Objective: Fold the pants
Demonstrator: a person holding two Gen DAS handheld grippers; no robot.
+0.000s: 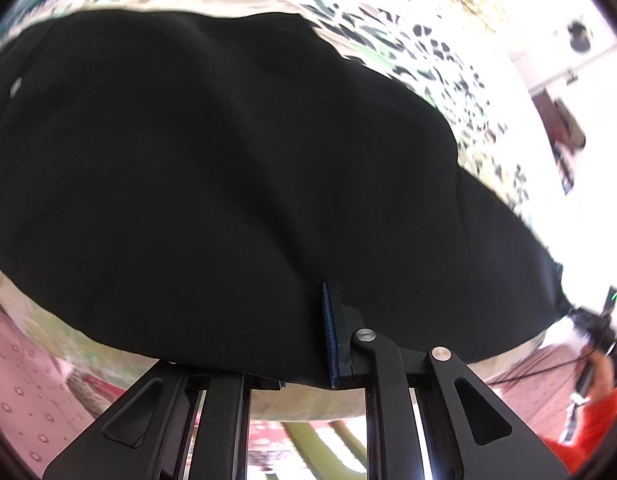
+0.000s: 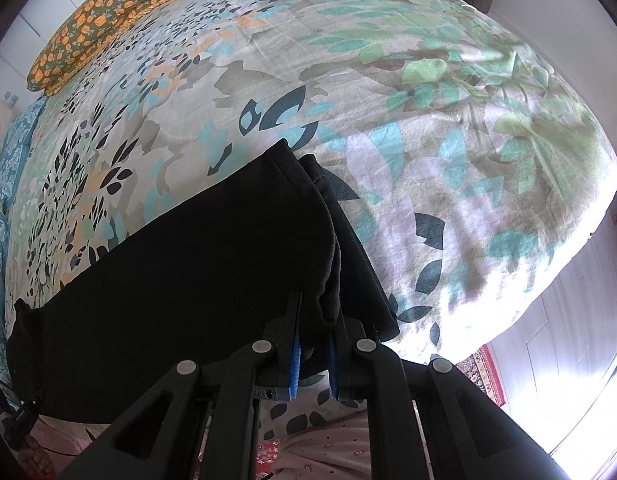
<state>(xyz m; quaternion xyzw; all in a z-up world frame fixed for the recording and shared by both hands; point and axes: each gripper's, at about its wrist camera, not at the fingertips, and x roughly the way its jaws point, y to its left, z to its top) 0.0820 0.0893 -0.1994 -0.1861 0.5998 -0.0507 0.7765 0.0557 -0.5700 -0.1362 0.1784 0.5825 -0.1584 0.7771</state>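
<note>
Black pants [image 1: 212, 184] lie stretched across a floral bedspread [image 2: 428, 120]. In the left wrist view they fill most of the frame. My left gripper [image 1: 284, 340] is at their near edge; the cloth drapes over its left finger and the right finger's blue pad [image 1: 330, 336] presses the fabric. In the right wrist view the pants [image 2: 188, 272] run left from the hems [image 2: 308, 176]. My right gripper [image 2: 314, 344] is shut on a bunched fold of the leg ends, blue pads on both sides.
An orange-flowered pillow [image 2: 108, 12] lies at the bed's far left. A patterned rug [image 2: 488, 372] and wood floor [image 2: 568, 340] lie beyond the bed's right edge. The other gripper and hand show at the right edge of the left wrist view [image 1: 592, 328].
</note>
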